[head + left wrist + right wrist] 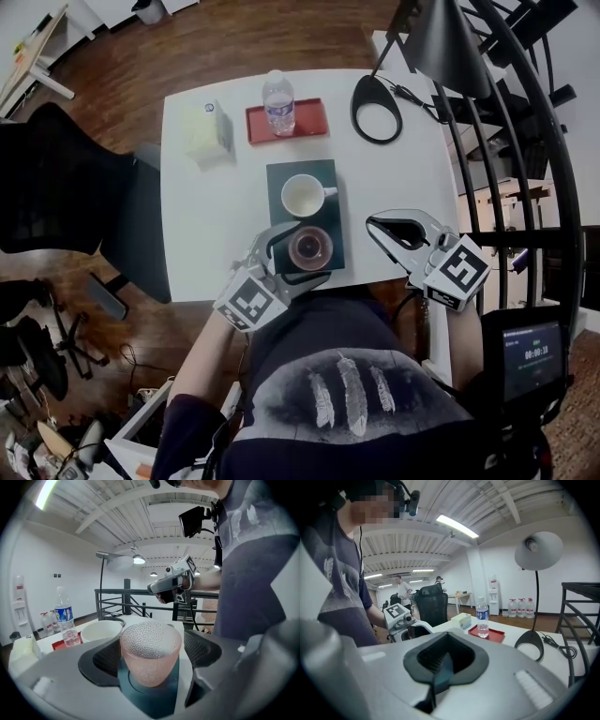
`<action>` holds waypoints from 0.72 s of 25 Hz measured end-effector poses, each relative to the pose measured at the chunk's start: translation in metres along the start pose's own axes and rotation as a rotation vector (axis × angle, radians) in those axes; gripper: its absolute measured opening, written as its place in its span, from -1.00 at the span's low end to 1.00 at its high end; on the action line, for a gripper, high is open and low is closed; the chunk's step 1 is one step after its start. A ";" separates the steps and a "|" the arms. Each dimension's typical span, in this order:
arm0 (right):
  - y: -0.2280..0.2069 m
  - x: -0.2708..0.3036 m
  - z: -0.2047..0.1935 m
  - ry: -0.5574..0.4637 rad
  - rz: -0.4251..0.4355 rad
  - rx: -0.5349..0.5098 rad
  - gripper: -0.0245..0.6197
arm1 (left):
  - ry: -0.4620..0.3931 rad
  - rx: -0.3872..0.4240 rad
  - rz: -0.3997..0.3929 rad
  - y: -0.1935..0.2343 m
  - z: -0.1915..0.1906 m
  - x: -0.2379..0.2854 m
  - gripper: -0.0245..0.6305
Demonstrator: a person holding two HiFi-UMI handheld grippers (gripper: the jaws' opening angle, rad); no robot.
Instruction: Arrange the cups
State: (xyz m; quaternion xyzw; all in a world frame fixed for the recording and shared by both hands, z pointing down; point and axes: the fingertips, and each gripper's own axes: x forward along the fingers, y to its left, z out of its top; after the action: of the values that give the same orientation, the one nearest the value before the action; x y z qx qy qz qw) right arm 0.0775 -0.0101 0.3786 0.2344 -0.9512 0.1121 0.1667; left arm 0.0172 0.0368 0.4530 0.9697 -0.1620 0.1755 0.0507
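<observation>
Quick look at my feed right now. The workspace is a white table (202, 216) on a dark wood floor (187, 37). There's a black office chair (66, 187) off to the left and a black metal railing (534, 187) along the right. At the far side of the table there's a red tray (314, 120) with a water bottle (278, 101) standing on it. A pale box (206, 131) sits left of the tray, and a lamp (441, 42) with a ring-shaped base is on the right. The gripper views show a big open room with white walls and strip lights on the ceiling.

In the middle of the table is a dark green mat (281, 178) with both cups on it. The white cup (304, 196) is on the far half, handle pointing right. The pink glass (151, 653), the bumpy textured one, stands upright on the near half.

My left gripper (306, 251) has its jaws spread wide around the pink glass. The glass sits right between the ribbed pads (108, 657), but there's a gap on both sides, so nothing is actually pinching it.

My right gripper (373, 225) is over the near right part of the table, well clear of the mat. Its jaws are pressed together with nothing in them.
</observation>
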 end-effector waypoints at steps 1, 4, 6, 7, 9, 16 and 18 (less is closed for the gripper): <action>0.000 -0.001 0.000 0.000 -0.002 -0.001 -0.91 | -0.027 0.007 0.011 0.000 0.009 -0.006 0.36; -0.002 -0.003 -0.001 -0.001 -0.010 -0.003 -0.91 | -0.121 0.068 0.069 0.002 0.043 -0.034 0.36; -0.002 -0.005 0.000 -0.007 -0.014 -0.003 -0.91 | -0.161 0.073 0.114 0.007 0.063 -0.059 0.36; -0.003 -0.006 0.002 -0.012 -0.015 -0.004 -0.91 | -0.184 0.028 0.146 0.013 0.071 -0.073 0.36; -0.004 -0.006 0.008 -0.027 -0.017 -0.007 -0.91 | -0.270 -0.083 0.217 0.027 0.090 -0.099 0.36; 0.004 0.002 0.046 -0.153 0.030 0.004 -0.91 | -0.425 -0.021 0.232 0.060 0.150 -0.140 0.21; 0.007 0.007 0.056 -0.175 0.059 -0.004 -0.91 | -0.417 -0.009 0.199 0.060 0.153 -0.141 -0.12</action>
State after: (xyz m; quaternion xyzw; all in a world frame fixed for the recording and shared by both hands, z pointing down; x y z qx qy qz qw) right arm 0.0534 -0.0233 0.3284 0.2150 -0.9688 0.0941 0.0802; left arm -0.0783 -0.0013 0.2621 0.9640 -0.2648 -0.0252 0.0027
